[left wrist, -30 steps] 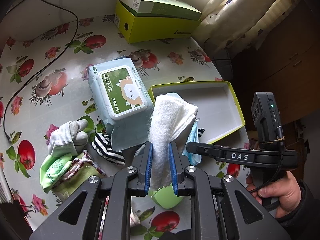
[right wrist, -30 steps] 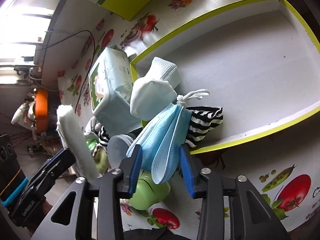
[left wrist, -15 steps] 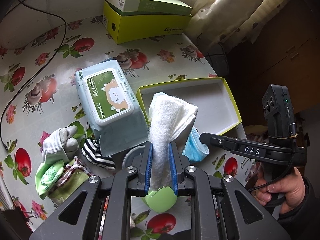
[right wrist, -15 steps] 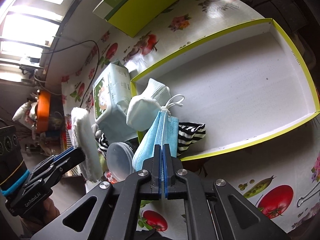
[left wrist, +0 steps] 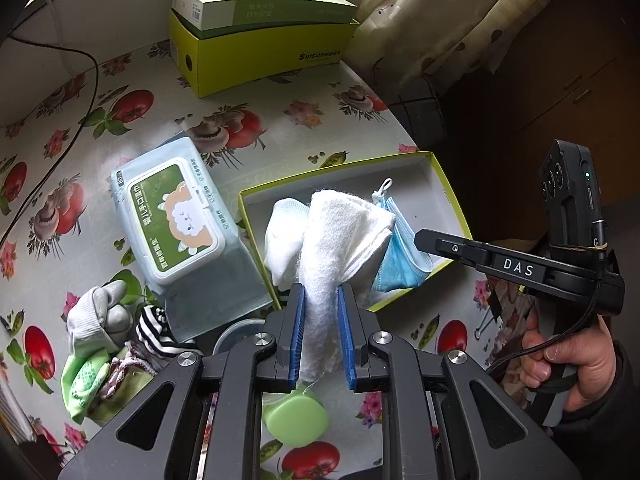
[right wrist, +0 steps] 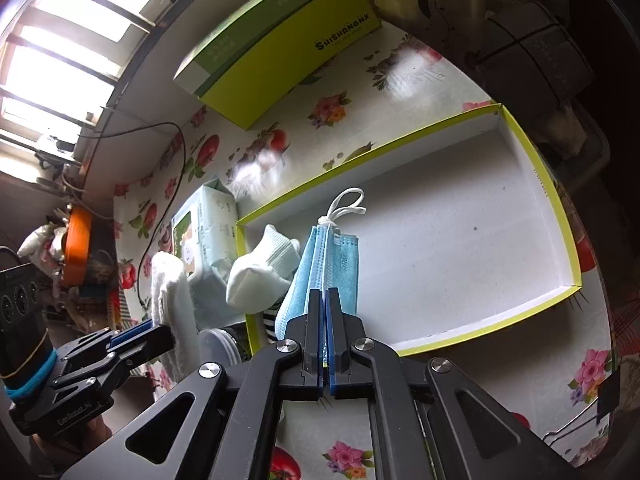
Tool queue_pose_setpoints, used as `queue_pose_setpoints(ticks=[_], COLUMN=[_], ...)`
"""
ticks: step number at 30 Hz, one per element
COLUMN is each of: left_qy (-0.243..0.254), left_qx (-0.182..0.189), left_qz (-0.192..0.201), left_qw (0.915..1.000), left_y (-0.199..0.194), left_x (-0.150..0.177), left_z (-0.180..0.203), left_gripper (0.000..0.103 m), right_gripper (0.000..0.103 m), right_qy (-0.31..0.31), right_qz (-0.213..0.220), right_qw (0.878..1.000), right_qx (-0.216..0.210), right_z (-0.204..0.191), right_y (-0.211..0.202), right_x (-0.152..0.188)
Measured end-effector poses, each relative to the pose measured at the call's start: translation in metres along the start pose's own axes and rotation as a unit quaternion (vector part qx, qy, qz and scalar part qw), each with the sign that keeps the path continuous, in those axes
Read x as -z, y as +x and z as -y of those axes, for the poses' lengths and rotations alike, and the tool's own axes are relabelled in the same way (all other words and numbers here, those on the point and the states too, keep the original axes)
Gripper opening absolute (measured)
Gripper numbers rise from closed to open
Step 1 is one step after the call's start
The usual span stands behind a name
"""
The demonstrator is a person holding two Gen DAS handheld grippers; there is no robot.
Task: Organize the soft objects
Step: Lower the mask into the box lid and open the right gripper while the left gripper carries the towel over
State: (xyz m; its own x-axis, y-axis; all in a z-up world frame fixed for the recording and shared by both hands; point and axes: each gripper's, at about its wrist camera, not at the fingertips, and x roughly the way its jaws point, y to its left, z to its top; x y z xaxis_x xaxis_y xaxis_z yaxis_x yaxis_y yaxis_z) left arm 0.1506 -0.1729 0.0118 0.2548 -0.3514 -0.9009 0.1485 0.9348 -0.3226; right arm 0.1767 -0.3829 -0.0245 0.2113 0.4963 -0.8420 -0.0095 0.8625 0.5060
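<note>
Wipes pack left of tray — sock in tray (near corner); stacked boxes behind.

Both claws were black, angular linkages with triangular cut-outs, round silver screws at the joints and blue pads lining the fingers. The right claw carried white "DAS" lettering along its arm; behind that lettering stood a black camera block with a small green light, and a black cable ran down to the dark-sleeved hand. The left claw had a blue band round its handle.
</note>
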Motion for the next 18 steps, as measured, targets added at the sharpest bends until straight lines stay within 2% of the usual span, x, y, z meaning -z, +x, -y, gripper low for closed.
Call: queue_pose_setpoints(ticks=[7,12,16,18], left_qy=[0.014,0.016,0.015,0.015], left_qx=[0.002,0.003,-0.002,-0.005], left_qz=[-0.018,-0.030,-0.038,-0.042], left_qw=[0.9997,0.9994,0.9992,0.9990], left_y=[0.026,0.043,0.053,0.058], left_x=[-0.018,-0.027,-0.033,-0.036], left_z=[0.017,0.024,0.027,0.029], left_gripper=[0.017,0.017,0.017,0.017], right_gripper=[0.002,0.004,0.021,0.023], right_qy=[-0.003,0.027,0.034,0.035], right_qz=[0.005,-0.004,0.000,0.000], right_qw=[1.000,1.000,0.999,0.999], right_qx=[0.025,0.014,0.007,0.004], right_z=[0.017,0.038,0.044,0.044], right_y=[0.003,0.006,0.002,0.001], right_x=[-0.010,-0.011,-0.007,-0.005])
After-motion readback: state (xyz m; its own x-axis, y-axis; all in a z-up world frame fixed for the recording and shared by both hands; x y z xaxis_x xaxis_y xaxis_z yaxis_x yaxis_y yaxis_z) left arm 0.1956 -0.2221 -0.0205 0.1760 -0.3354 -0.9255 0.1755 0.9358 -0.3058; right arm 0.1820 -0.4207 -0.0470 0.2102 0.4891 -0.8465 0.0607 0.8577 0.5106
